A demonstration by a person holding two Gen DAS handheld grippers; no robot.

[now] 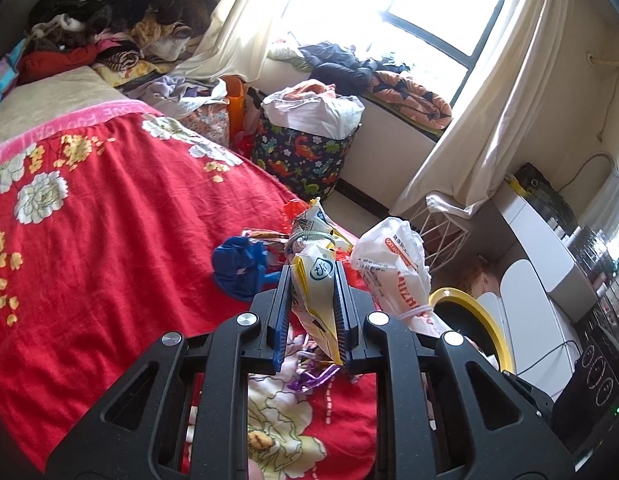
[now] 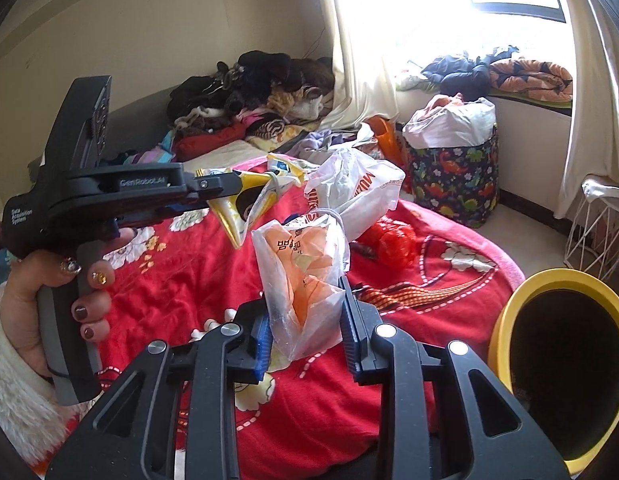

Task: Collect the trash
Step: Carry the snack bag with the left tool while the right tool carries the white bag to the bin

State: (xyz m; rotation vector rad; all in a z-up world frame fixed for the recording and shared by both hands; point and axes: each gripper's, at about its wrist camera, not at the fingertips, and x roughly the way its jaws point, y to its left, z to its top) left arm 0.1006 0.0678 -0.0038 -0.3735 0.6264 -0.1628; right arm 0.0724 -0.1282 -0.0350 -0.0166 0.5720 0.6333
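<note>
My left gripper [image 1: 312, 276] is shut on a yellow and white snack packet [image 1: 315, 308] tied with a band and held above the bed. From the right wrist view, that left gripper [image 2: 225, 184] sits in a person's hand [image 2: 89, 312], the packet [image 2: 245, 204] sticking out of it. My right gripper [image 2: 305, 308] is shut on a white plastic bag [image 2: 301, 276] with red print and orange stuff inside; its banded top [image 1: 389, 256] shows beside the left gripper. A yellow-rimmed bin [image 2: 505, 320] stands open-mouthed at the bedside, right of both grippers.
On the red floral blanket [image 1: 109, 220] lie a crumpled blue piece [image 1: 237, 268], a purple wrapper [image 1: 313, 376] and red netting [image 2: 393, 240]. A dinosaur-print basket [image 1: 305, 160] and a white wire basket [image 1: 441, 236] stand on the floor. Clothes [image 1: 109, 20] are piled at the bed's far end.
</note>
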